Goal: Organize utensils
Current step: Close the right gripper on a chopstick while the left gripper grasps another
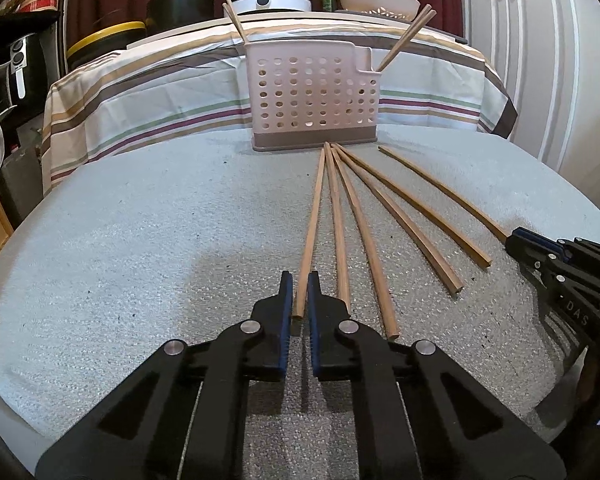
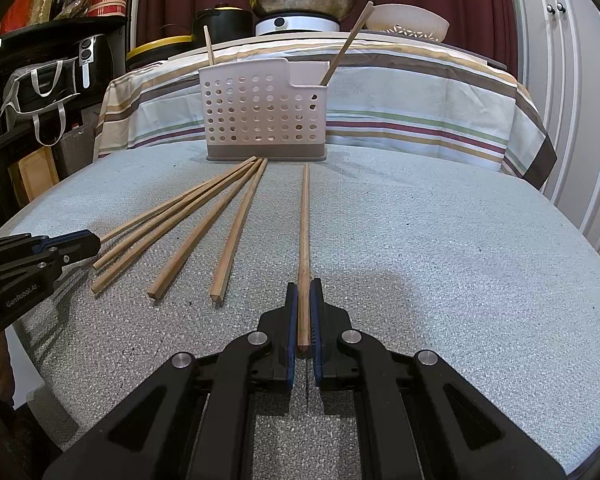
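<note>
Chopstick [image 2: 304, 240] | between right claw [image 2: 304, 300] fingers, pinched | table [image 2: 460, 260]

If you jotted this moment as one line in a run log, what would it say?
left gripper: around leftmost chopstick | right gripper: shut on rightmost chopstick | four more on table | holder: some chopsticks inside

Tan wooden chopsticks [image 1: 342, 216] lie on a speckled grey tabletop [image 1: 140, 240]. The holder [image 1: 314, 96] is pale pink, dotted with holes, brown-based. Behind, a striped cloth [image 2: 420, 92].
</note>
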Tool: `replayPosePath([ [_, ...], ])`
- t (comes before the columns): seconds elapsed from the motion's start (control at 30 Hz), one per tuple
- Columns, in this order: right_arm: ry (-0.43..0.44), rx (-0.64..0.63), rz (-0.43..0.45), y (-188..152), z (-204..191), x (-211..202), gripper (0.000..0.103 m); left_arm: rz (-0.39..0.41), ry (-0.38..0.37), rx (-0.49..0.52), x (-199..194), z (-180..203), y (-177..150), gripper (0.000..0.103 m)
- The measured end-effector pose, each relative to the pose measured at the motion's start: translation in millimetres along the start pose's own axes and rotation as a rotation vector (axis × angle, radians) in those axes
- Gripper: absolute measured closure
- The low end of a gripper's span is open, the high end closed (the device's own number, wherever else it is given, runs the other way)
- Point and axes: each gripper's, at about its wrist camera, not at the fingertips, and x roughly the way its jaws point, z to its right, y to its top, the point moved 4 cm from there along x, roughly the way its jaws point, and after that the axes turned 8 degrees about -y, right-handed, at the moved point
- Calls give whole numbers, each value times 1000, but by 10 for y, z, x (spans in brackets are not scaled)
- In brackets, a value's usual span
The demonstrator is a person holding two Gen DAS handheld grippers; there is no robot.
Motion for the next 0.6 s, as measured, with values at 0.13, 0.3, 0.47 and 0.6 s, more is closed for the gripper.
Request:
replayPosePath([
  [0.13,2,1,0,-1,-1,-1,96,6,-2,5,-13,11,8,97],
  [0.3,1,1,13,30,-14,-40,96,30,-2,12,-69,22,37,97],
  [0.47,-2,9,37,93,4,-112,96,63,3,12,-144,20,84,97],
  [0.6,-6,10,72,182,5,-202,96,94,10,12,-220,21,151,97],
])
